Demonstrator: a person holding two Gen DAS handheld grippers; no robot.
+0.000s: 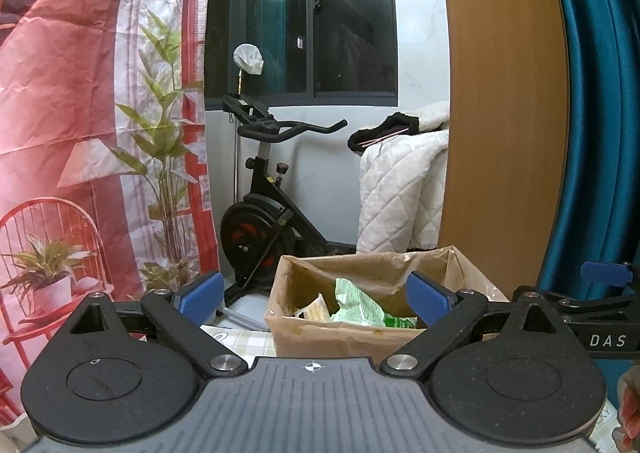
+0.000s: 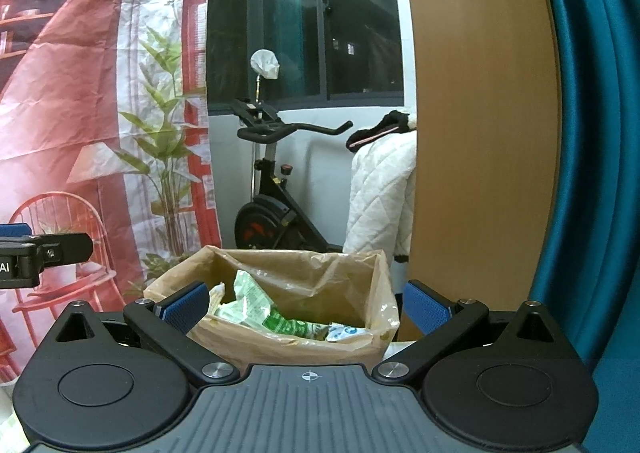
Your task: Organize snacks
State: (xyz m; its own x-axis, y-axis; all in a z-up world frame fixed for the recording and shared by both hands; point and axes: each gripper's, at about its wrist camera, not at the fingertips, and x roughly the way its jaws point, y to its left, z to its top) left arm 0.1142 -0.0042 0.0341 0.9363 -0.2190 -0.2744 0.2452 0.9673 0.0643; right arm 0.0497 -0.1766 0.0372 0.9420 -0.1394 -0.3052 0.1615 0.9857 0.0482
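Note:
A brown paper-lined box (image 1: 352, 337) stands on the table ahead and also shows in the right wrist view (image 2: 280, 345). Inside lie green snack packets (image 1: 360, 305) (image 2: 256, 305), a tan packet (image 1: 314, 309) and a white-blue packet (image 2: 344, 333). My left gripper (image 1: 316, 299) is open and empty, its blue pads either side of the box front. My right gripper (image 2: 306, 309) is open and empty, just before the box. The right gripper shows at the right edge of the left wrist view (image 1: 600, 305); the left one shows at the left edge of the right wrist view (image 2: 36, 253).
A checked tablecloth (image 1: 244, 341) covers the table. A red printed backdrop (image 1: 80, 133) hangs at the left. An exercise bike (image 1: 264, 213) and a white quilt (image 1: 400, 189) stand behind. A wooden panel (image 1: 500, 113) and a teal curtain (image 1: 596, 113) are at the right.

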